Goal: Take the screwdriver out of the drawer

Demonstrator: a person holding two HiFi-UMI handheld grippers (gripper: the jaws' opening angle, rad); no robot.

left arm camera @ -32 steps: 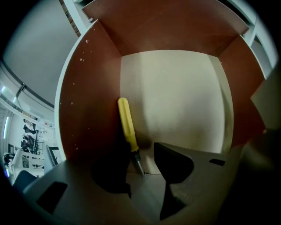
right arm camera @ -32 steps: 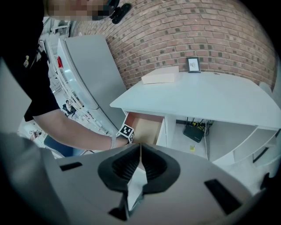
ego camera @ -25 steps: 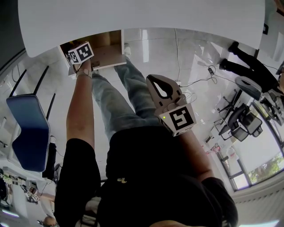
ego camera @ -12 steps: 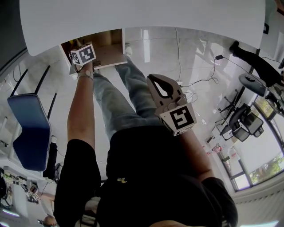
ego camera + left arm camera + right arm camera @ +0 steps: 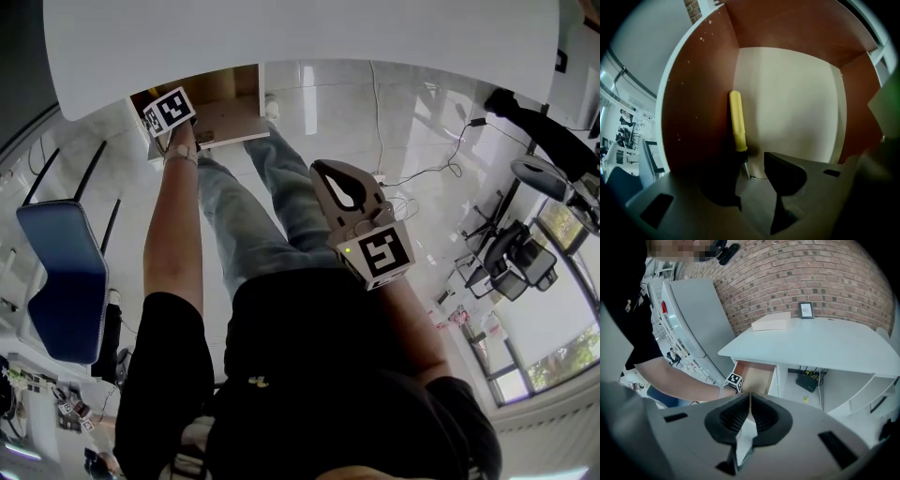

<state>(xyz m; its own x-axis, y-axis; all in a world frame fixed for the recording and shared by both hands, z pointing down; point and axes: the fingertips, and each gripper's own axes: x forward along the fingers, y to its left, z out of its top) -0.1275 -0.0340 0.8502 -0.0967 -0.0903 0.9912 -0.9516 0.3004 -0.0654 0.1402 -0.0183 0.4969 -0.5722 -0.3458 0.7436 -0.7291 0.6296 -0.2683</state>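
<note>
A screwdriver with a yellow handle [image 5: 736, 122] lies along the left brown wall of the open drawer [image 5: 693, 93], its metal shaft pointing towards me. My left gripper [image 5: 752, 180] is inside the drawer, open, and the shaft tip sits in the gap between its jaws. In the head view only that gripper's marker cube [image 5: 169, 111] shows at the drawer [image 5: 230, 120] under the white desk [image 5: 281, 47]. My right gripper [image 5: 330, 173] hangs over the person's lap, well back from the desk. In its own view the right gripper [image 5: 750, 416] is shut with nothing in it.
A blue chair [image 5: 61, 272] stands at the left, office chairs [image 5: 516, 262] at the right. Cables [image 5: 412, 169] run over the floor. On the desk [image 5: 811, 343] are a flat box [image 5: 771, 322] and a small frame [image 5: 805, 310]; a router [image 5: 808, 379] sits beneath.
The left gripper's cube has shifted only slightly at the drawer mouth. The right gripper has stayed in place.
</note>
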